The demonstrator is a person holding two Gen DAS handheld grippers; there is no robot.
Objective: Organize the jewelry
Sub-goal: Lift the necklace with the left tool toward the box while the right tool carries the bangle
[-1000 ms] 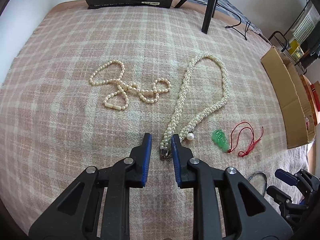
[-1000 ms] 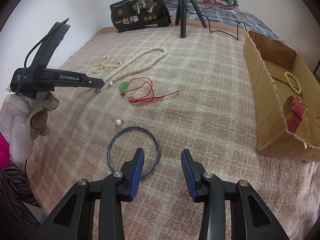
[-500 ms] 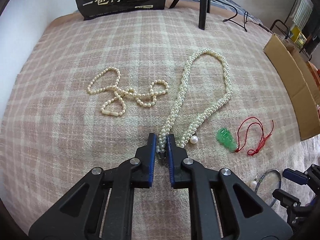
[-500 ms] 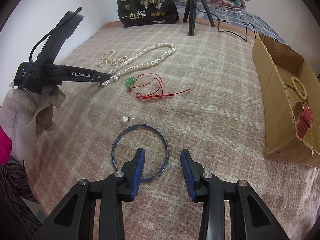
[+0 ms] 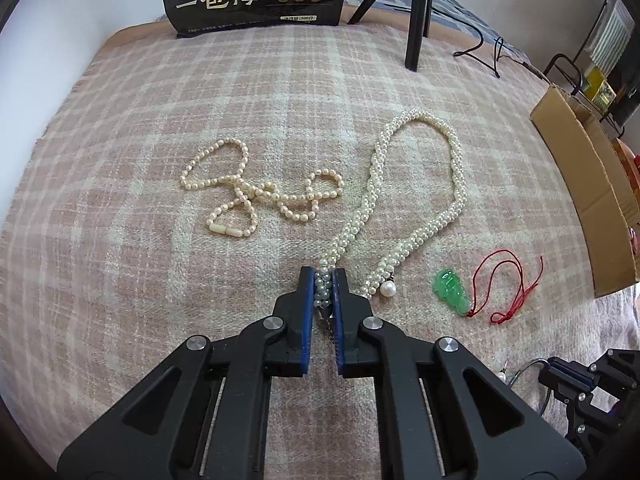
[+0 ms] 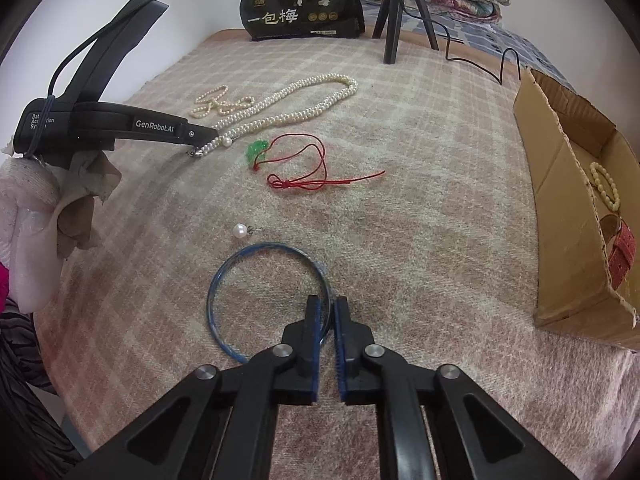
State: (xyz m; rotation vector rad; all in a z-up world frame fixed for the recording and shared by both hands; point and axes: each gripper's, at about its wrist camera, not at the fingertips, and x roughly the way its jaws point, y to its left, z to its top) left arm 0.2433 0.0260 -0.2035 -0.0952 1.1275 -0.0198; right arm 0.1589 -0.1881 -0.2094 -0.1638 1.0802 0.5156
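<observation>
My left gripper is shut on the clasp end of the twisted pearl necklace, whose loop lies ahead on the checked blanket. Left of it lies a thin pearl strand; to the right is a green pendant on a red cord. In the right wrist view my right gripper is shut on the near right rim of the blue bangle, which lies flat. A pearl earring sits just beyond the bangle. The left gripper shows there too, pressed on the necklace.
An open cardboard box stands at the right with a bead bracelet and a red strap inside. A black bag and a tripod stand at the far edge. A gloved hand holds the left gripper.
Left jaws slid forward and shut on the necklace end. Right jaws, open over the bangle half a second ago, have shut on its rim.
</observation>
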